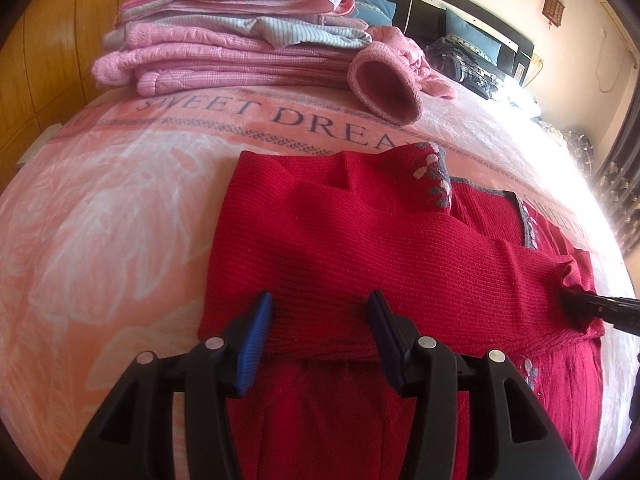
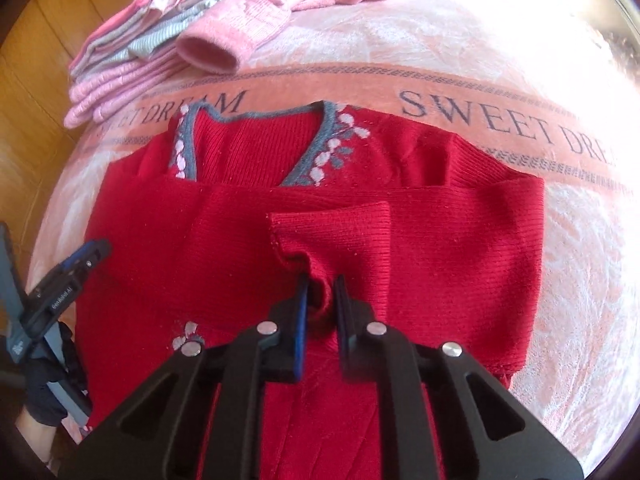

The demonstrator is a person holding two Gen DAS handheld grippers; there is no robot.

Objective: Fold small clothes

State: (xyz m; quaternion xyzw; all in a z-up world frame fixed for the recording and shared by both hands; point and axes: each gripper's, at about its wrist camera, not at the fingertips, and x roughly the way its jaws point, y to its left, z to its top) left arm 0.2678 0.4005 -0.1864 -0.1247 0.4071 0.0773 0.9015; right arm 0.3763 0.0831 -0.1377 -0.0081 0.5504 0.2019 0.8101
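On the bed: a red sweater [image 2: 248, 248] was laid flat on the pink blanket [image 1: 100, 220] printed with "SWEET DREAM".
Red sweater: its grey, flower-patterned neckline [image 2: 320, 152] was turned toward the lettering, and both sleeves were folded across the body.
Right hand-held gripper [image 2: 322, 300]: it was clenched on the bunched cuff [image 2: 320, 268] of the sleeve lying across the middle of the sweater; in the left wrist view only its dark tip [image 1: 600, 308] was seen at that cuff.
Left hand-held gripper [image 1: 320, 320]: its jaws were spread apart over the sweater's folded sleeve near the side edge, with red knit lying between the blue pads [image 1: 256, 336]; nothing was pinched. In the right wrist view it [image 2: 86, 256] was seen at the sweater's left edge, held by a gloved hand [image 2: 48, 380].
Beyond the sweater: a stack of folded pink and striped clothes [image 1: 224, 48] was set past the lettering, with a loose pink sweater sleeve [image 1: 384, 88] lying beside it.
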